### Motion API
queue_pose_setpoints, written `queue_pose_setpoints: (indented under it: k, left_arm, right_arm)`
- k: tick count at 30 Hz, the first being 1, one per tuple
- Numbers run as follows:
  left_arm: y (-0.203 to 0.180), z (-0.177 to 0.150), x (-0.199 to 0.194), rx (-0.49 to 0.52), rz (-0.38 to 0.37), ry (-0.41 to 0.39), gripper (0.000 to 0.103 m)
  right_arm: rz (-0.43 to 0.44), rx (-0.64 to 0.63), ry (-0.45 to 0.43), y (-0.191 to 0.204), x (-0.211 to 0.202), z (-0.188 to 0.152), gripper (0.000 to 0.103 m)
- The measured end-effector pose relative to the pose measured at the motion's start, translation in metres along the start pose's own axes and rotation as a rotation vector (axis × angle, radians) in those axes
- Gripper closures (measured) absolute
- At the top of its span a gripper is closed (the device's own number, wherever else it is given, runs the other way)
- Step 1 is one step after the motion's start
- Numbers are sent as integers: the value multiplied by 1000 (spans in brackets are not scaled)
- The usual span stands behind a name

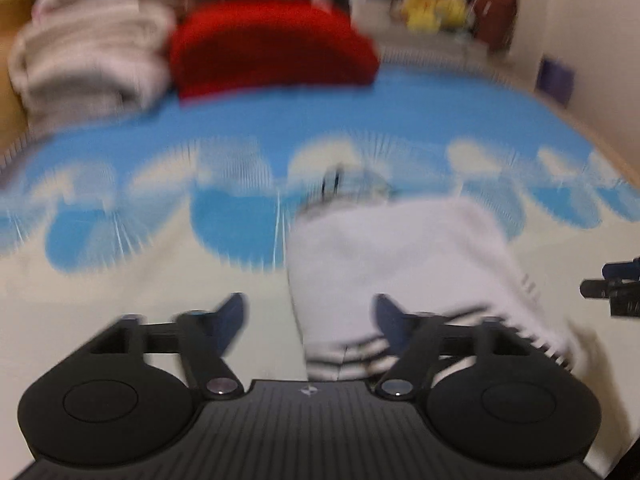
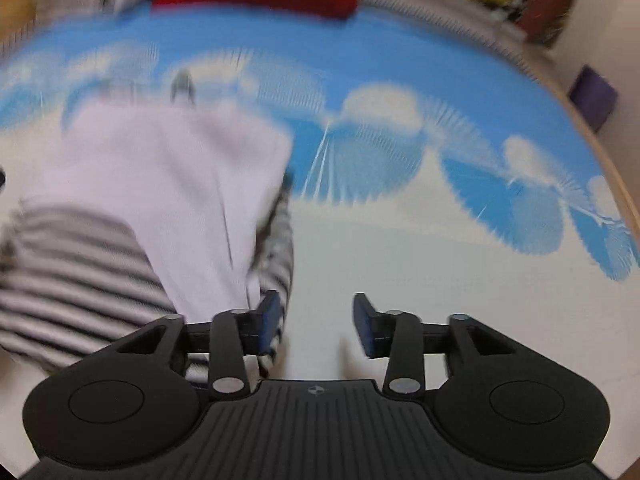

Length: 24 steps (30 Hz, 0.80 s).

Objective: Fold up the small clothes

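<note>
white striped garment [image 1: 400, 256] on blue-cream bedcover [image 1: 160, 280], left gripper [image 1: 310, 320] spread wide, right gripper [image 2: 316, 324] parted, both empty

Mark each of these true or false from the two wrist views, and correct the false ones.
1. The white garment with striped sleeves lies on a blue and white cloud-print sheet. True.
2. The left gripper is clamped on the garment. False: its fingers stand wide apart and press on nothing, though the garment's edge shows between them.
3. A red cushion sits at the far end of the sheet. True.
4. The right gripper holds a striped sleeve. False: its fingers are apart with bare sheet between them; the garment lies beside its left finger.
5. The garment is green. False: it is white with dark stripes.
</note>
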<state>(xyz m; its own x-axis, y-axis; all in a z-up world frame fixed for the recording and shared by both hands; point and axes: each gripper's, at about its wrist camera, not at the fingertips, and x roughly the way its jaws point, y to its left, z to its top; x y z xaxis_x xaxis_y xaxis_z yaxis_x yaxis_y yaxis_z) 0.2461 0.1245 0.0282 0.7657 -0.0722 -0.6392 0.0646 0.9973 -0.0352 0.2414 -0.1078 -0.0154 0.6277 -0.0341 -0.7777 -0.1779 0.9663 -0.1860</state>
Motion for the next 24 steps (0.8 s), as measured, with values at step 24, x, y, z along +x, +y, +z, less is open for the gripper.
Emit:
queue_pose_setpoints:
  k: [24]
  left_arm:
    - [-79, -95, -127, -80, 41, -104, 3]
  right_arm:
    - [143, 135, -340, -2, -129, -101, 19]
